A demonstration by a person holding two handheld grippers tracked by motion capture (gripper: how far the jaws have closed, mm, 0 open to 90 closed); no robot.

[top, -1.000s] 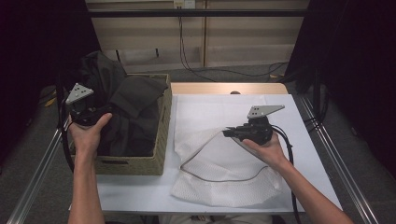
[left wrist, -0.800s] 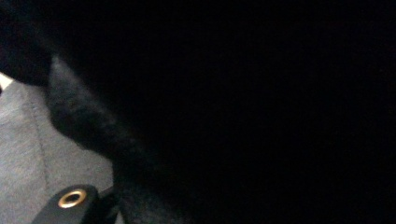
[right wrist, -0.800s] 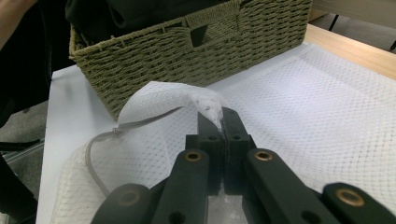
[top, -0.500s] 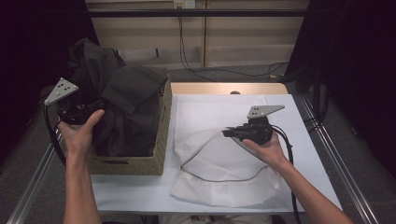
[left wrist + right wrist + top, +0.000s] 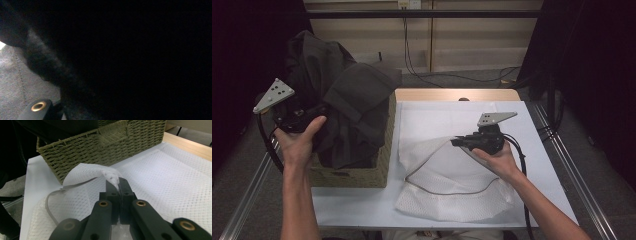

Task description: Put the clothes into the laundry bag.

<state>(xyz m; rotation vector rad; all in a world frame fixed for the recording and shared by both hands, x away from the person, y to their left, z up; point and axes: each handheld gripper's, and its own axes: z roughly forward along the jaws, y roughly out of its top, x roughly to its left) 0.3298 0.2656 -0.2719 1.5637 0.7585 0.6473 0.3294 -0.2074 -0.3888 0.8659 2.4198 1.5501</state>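
Mesh bag mouth faces basket, R jaws pinching.

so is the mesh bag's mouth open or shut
Open: the right gripper pinches the mesh bag by its rim and lifts it, so the mouth gapes toward the basket.

Two forearms raised from below, one claw held in each hand.

The left claw is gripped by the left hand and is held high at the left, with its grey plate tilted up; how its jaws stand cannot be told. The right claw is held lower by the right hand, pointed to the left, and its jaws are pressed together on a fold of white mesh.
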